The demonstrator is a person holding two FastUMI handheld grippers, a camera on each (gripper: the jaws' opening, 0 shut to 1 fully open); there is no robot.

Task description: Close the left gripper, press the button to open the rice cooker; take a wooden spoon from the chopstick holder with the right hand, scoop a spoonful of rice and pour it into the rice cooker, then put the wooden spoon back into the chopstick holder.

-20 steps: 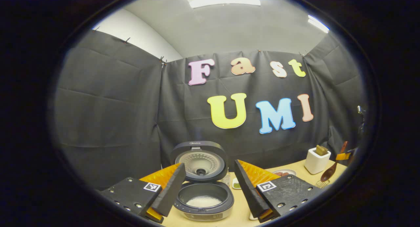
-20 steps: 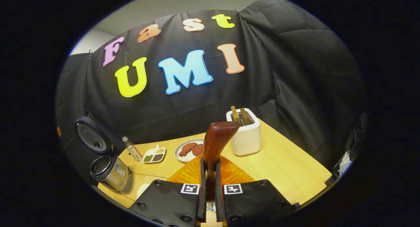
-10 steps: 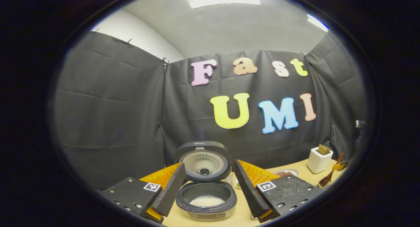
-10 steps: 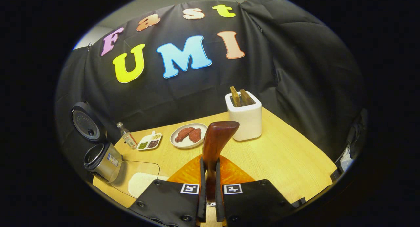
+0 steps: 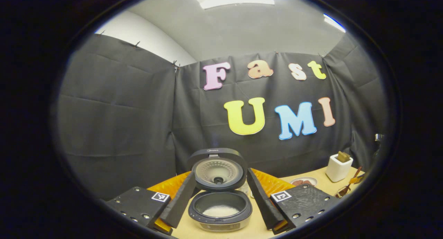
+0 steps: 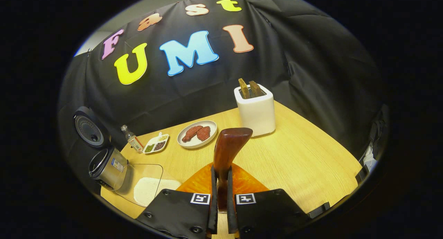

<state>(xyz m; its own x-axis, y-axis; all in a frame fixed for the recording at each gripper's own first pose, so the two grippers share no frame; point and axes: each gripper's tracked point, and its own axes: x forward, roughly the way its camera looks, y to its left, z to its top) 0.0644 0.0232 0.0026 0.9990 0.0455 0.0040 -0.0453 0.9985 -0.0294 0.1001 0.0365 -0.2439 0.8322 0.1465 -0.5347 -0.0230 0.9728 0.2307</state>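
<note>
My right gripper [image 6: 221, 201] is clamping both fingers on the wooden spoon [image 6: 226, 152], its handle end sticking up over the table [image 6: 304, 163]. My left gripper [image 5: 221, 204] is hanging with fingers spread wide, gripping nothing, facing the rice cooker [image 5: 219, 211], which is standing lid-up with rice inside.

Rice cooker [image 5: 220, 211]: dark round body near the table's [image 6: 297, 156] left edge, lid [image 5: 217, 169] swung fully up and standing open at the back, inner pot holding a low layer of white rice [image 5: 220, 211]. Wooden spoon [image 6: 226, 156]: reddish-brown, glossy, handle end upright and clamped between the right gripper's [image 6: 221, 211] fingers, above the table's front edge. Rice container [image 6: 147, 189]: clear, shallow, with white rice, at the table's front-left, just beside the cooker.
</note>
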